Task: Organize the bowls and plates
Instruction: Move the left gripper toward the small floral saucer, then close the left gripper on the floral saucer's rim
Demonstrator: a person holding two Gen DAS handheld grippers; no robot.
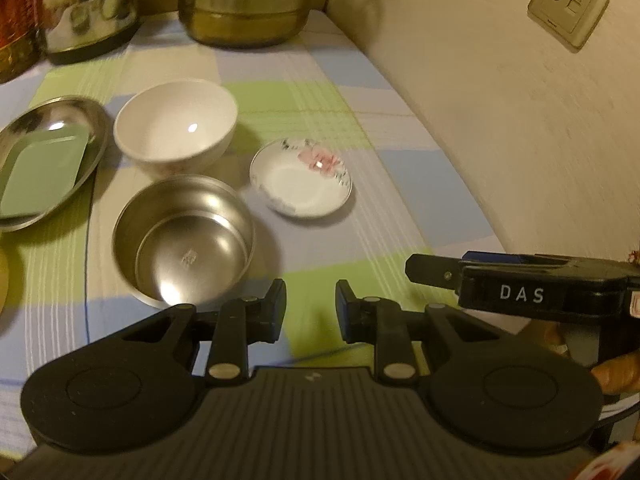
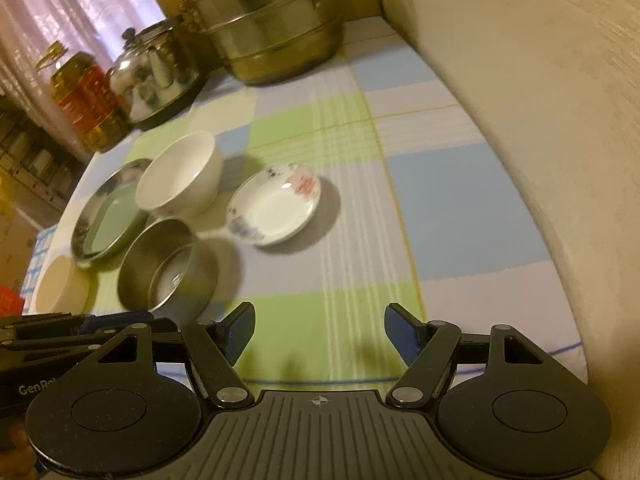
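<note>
While nothing is gripped yet, the left wrist view has the left tongs (image 1: 310, 308) at bottom centre, narrow gap, empty, angled down just short of the steel bowl (image 1: 184, 240). White bowl (image 1: 176, 126) sits behind it, flowered saucer (image 1: 301, 178) to the right, steel plate (image 1: 50, 160) with a green tray (image 1: 44, 172) at left edge; dishes are spread singly, so probably unsorted. Right wrist view: right tongs (image 2: 320, 334) wide, empty, over bare counter (image 2: 440, 208), likely lining up on the saucer. Pot (image 2: 272, 28) and kettle (image 2: 154, 72) stand at the top, clear of the work.
</note>
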